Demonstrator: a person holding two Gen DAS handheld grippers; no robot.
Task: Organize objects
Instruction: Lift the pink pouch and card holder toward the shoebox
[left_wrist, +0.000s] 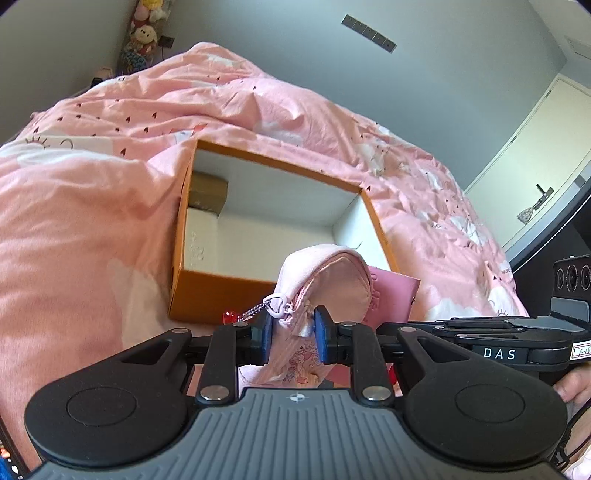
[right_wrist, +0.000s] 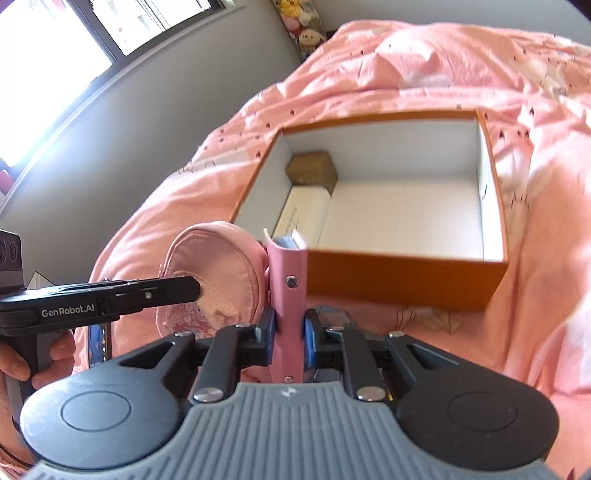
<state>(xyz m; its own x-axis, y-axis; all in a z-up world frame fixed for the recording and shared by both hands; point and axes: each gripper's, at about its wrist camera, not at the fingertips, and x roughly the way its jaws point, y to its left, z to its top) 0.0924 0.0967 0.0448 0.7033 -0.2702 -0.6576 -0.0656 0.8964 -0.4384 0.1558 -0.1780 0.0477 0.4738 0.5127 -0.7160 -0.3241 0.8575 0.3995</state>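
**Box ahead of both pairs of fingers, two items held before it**

An open box (right_wrist: 402, 284) sits on the bed cover (right_wrist: 546, 314), beyond both grippers' fingers. Inside, a small carton (right_wrist: 312, 171) fills the far left corner, with a flat packet (right_wrist: 304, 214) just before it. Between the left fingers (left_wrist: 263, 332) sits a pouch (left_wrist: 325, 291); between the right fingers (right_wrist: 266, 328), a notebook (right_wrist: 288, 295), just right of the pouch

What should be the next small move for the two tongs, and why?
Probably carry both forward over the orange box and lower them in. The left tongs are shut on the pink pouch, and the right tongs are shut on the pink notebook. Both things hang just short of the box's near wall. Inside, only a brown block and a white box sit along one side, so the floor has space.
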